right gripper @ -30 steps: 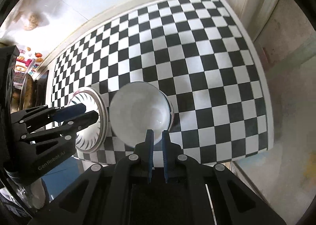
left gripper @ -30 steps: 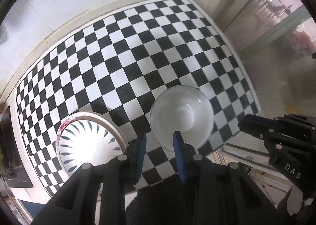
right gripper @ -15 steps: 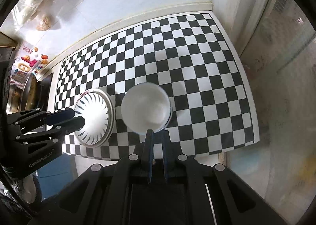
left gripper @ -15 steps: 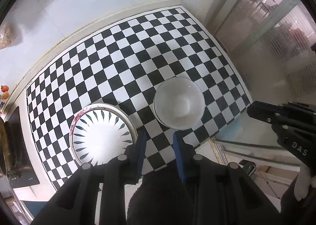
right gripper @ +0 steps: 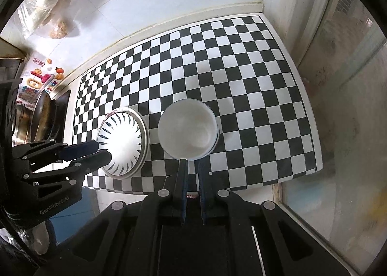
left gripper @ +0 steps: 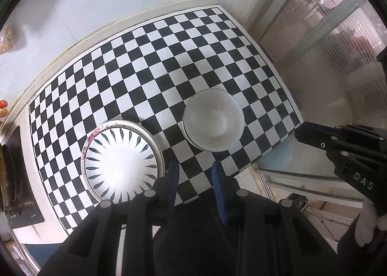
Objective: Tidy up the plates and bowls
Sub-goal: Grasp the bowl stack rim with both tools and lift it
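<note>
A stack of white bowls [left gripper: 212,120] [right gripper: 188,129] stands on the checkered mat near its front edge. A stack of plates [left gripper: 121,163] [right gripper: 123,144], the top one white with dark blue leaf marks, sits to its left. My left gripper [left gripper: 194,169] is open and empty, high above the mat's front edge between the plates and the bowls. My right gripper [right gripper: 192,164] is nearly shut with a narrow gap and holds nothing, above the front edge just below the bowls. The right gripper also shows at the right of the left wrist view [left gripper: 338,145].
The black-and-white checkered mat [left gripper: 154,63] [right gripper: 254,77] covers a counter against a white tiled wall. A stove with a pan [right gripper: 41,118] stands at the left. A glass partition [left gripper: 338,34] rises on the right. Plastic bags [right gripper: 48,5] hang on the wall.
Both grippers have risen and pulled back from the bowls and plates, which now look smaller. The left gripper stays open, the right stays nearly shut. Dishes have not moved.
</note>
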A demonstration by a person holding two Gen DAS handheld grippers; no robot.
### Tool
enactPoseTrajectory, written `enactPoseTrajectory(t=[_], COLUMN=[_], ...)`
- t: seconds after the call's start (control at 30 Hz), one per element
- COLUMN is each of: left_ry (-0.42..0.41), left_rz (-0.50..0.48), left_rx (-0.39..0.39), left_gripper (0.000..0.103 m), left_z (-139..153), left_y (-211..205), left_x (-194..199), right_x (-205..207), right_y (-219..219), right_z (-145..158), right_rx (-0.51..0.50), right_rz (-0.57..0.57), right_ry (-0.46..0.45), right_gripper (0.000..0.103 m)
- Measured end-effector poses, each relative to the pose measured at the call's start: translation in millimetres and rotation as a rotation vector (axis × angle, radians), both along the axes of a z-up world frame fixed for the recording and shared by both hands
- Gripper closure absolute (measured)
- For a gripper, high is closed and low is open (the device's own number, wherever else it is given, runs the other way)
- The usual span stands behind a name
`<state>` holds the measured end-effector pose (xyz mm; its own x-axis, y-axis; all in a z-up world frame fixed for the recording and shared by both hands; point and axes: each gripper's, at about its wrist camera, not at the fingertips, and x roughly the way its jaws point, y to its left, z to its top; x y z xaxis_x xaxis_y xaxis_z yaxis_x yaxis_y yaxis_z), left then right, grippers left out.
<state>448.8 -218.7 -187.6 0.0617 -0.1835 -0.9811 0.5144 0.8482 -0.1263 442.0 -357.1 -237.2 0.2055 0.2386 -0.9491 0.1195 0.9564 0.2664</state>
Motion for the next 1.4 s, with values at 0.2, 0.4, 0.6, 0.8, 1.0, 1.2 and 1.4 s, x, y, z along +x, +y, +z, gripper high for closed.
enactPoseTrajectory(t=[0.2, 0.4, 0.6, 0.8, 1.0, 1.2, 1.4], left_ry=[0.062, 0.203, 0.396, 0.518, 0.584, 0.632, 0.58], left_rz=[0.042, 0.125, 0.159, 0.19, 0.171, 0.182, 0.144], left_rx=[-0.041, -0.106, -0.141, -0.131, -0.145, -0.177, -0.196], left_gripper=[0.073, 0.073, 0.073, 0.071, 0.069, 0.058, 0.056], left_z=[-16, -67, -134, -186, -207, -223, -221], left_y=[-1, -4, -13, -16, -27, -35, -38], left_x=[25, 71, 105, 120, 121, 124, 120], right_x=[10, 26, 47, 59, 69, 80, 86], right_y=[-13, -31, -44, -42, -32, -24, -16], right_z=[-16, -59, -125, -183, -215, -239, -258], right_rx=[0.083, 0.188, 0.242, 0.322, 0.359, 0.394, 0.427], right_rz=[-0.041, -0.12, -0.184, -0.204, -0.195, -0.187, -0.185], right_ry=[0.047, 0.087, 0.18, 0.266, 0.31, 0.339, 0.36], right_gripper=[0.09, 0.03, 0.029, 0.029, 0.029, 0.029, 0.04])
